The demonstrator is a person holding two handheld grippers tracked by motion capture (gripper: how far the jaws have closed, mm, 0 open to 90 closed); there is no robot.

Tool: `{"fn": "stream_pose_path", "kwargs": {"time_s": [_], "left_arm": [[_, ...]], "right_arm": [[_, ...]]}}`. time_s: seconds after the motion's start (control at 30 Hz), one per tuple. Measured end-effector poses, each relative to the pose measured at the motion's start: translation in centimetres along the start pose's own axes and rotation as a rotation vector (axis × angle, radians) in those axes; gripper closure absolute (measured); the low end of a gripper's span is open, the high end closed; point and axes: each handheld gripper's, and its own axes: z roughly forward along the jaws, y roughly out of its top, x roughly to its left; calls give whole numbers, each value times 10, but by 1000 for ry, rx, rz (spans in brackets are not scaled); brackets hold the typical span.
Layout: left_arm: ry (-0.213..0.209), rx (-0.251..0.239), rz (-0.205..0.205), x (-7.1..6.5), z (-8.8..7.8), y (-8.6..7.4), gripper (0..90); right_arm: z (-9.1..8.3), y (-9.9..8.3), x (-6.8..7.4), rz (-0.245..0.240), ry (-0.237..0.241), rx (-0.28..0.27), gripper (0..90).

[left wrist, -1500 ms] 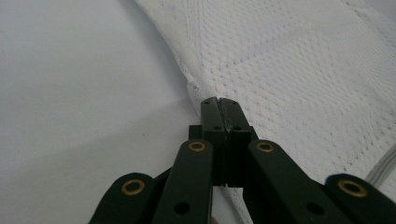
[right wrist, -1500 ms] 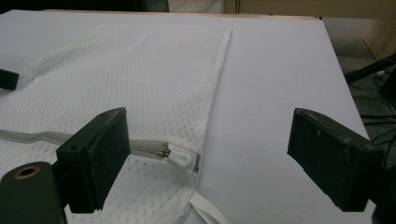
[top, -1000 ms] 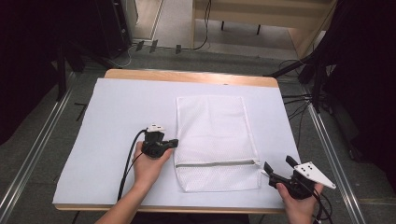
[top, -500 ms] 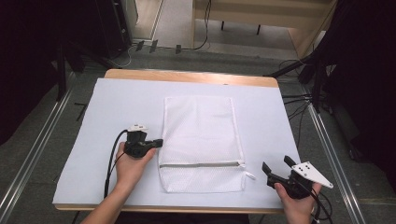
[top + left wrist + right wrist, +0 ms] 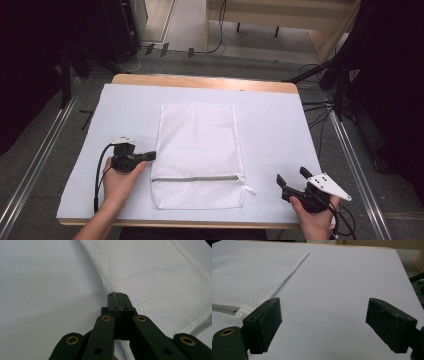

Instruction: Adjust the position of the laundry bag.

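High view: a white mesh bag (image 5: 197,155) lies flat in the middle of the desk (image 5: 270,125), with its zipper (image 5: 197,178) close to the near edge. At the bag's left edge, the left gripper (image 5: 150,156) has its fingers pressed tight together, pinching the bag's edge. By the desk's near right corner, the right gripper (image 5: 291,177) has its fingers wide apart, holding nothing.

Lab recording bay. A white-covered table (image 5: 280,130) stands between aluminium rails (image 5: 35,165). Loose cables (image 5: 320,107) cross the grey floor (image 5: 185,62).
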Motion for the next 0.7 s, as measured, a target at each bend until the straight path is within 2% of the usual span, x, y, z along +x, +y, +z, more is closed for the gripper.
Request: {"fn": "stream_pose_path", "kwargs": {"time_s": [0.13,0.23,0.3,0.37,0.4,0.43,0.5,0.57,0.6,0.67,0.7], "left_arm": [[4,-5,2,3,0,0,900],[13,-3,18,0,0,-1,900],[21,-22,22,0,0,-3,900],[31,-33,20,0,0,-3,769],[40,-36,24,1,-1,-3,769],[26,-47,32,2,-5,-3,667],[30,-49,41,3,-7,-3,572],[37,-63,47,4,-12,-4,526],[35,-76,44,5,-15,-4,526],[22,-94,36,4,-20,-4,510],[22,-100,39,4,-21,-4,503]], "right_arm": [[0,0,3,-6,9,-2,137],[1,2,7,-4,17,-11,140],[3,4,14,-8,37,-17,143],[4,5,16,-11,47,-16,143],[5,5,19,-13,54,-17,154],[5,6,23,-10,82,-13,171],[5,5,26,-12,102,-12,198],[6,5,28,-11,108,-12,212],[7,5,30,-12,121,-9,247],[9,4,34,3,166,1,306],[12,3,39,8,212,26,344]]}}
